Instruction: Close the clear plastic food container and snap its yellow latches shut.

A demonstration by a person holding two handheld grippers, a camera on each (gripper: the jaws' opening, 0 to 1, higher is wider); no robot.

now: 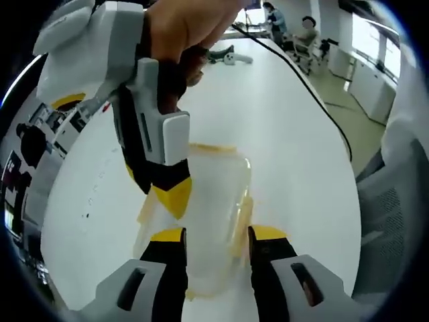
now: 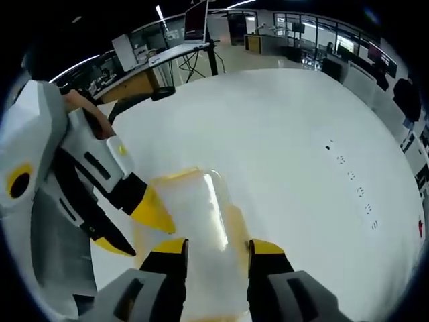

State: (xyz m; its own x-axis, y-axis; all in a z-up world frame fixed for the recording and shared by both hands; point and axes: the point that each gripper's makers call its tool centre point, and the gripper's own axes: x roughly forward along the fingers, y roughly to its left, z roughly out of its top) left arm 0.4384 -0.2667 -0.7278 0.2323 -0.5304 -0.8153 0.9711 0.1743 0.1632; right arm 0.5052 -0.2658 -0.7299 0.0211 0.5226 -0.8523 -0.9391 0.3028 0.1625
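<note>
A clear plastic food container [image 1: 214, 194] with yellow latches [image 1: 244, 216] lies on the white table [image 1: 295, 168]. My left gripper [image 1: 218, 236] hovers over its near end, jaws open, with the lid showing between and beneath them. A hand holds the right gripper [image 1: 161, 194], which comes in from the upper left with a yellow fingertip on the container's left edge. In the right gripper view, the container [image 2: 194, 215] runs under my right gripper [image 2: 219, 248], whose jaws stand open above it. The left gripper [image 2: 131, 228] enters from the left, jaws apart, one tip on the lid's edge. A yellow latch [image 2: 234, 225] shows on the right side.
A black cable [image 1: 315, 100] crosses the table toward the far end, where a white object [image 1: 231, 57] lies. A grey mesh chair [image 1: 395, 201] stands at the right. Desks with monitors [image 2: 194, 20] stand beyond the table, and small dark marks [image 2: 348, 171] dot its surface.
</note>
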